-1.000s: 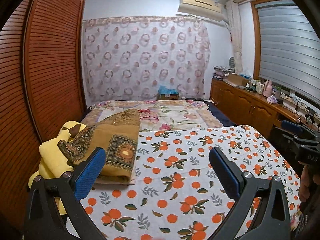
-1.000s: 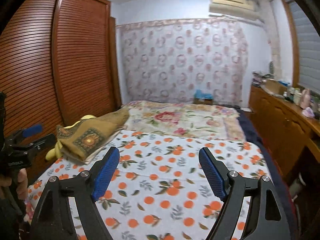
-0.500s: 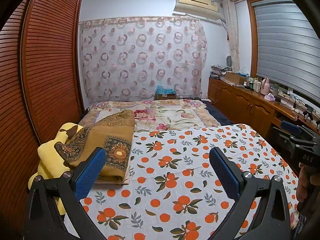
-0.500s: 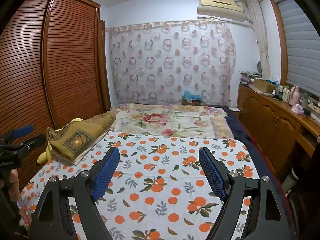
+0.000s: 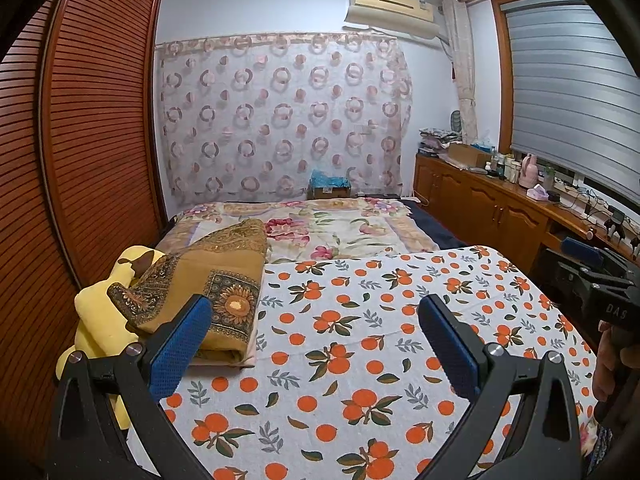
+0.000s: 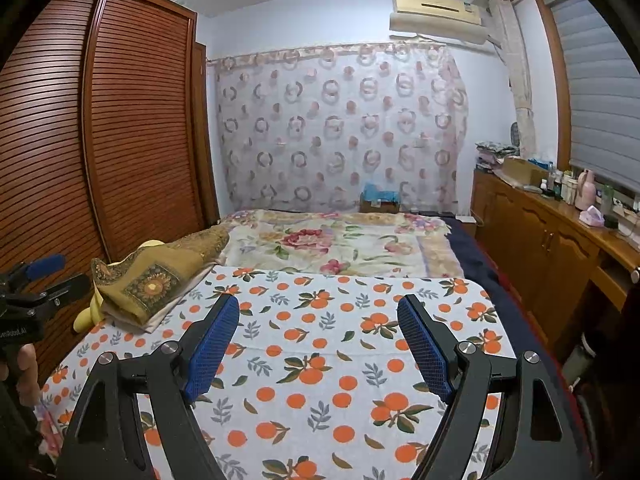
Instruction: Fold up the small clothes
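Hovering above the white orange-print cloth (image 5: 360, 344) spread flat across the lower half of both frames, the left gripper (image 5: 316, 344) and right gripper (image 6: 318, 346) each stand wide open with nothing held. No small garment lies loose on that surface; the only likely pieces are the folded brown sunflower-patterned fabric (image 5: 216, 280) over a yellow bundle (image 5: 100, 320) at the left edge (contents unclear). This looks like the opening step: the next move calls for reaching left to pick a piece.
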A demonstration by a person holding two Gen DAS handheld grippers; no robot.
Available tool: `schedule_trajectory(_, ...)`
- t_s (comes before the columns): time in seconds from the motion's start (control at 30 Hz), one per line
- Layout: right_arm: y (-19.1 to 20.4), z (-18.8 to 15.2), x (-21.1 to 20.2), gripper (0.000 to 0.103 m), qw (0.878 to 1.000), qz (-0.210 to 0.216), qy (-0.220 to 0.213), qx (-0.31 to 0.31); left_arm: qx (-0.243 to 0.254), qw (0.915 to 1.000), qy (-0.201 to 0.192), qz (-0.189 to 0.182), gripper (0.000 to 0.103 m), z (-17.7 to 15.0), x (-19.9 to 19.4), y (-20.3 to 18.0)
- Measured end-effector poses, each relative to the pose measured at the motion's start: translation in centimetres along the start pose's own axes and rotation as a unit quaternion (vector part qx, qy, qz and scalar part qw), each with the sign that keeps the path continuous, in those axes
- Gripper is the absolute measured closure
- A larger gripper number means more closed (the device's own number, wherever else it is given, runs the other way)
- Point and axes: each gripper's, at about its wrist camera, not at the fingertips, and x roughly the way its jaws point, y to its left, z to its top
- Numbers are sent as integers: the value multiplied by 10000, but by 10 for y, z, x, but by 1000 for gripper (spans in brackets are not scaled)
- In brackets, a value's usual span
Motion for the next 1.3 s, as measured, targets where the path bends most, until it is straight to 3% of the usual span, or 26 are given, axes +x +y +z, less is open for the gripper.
schedule_trajectory(1.3,-8,-3,0,20,10000,-16,-3,0,17,10000,11,-16,0,-1,-2,-6)
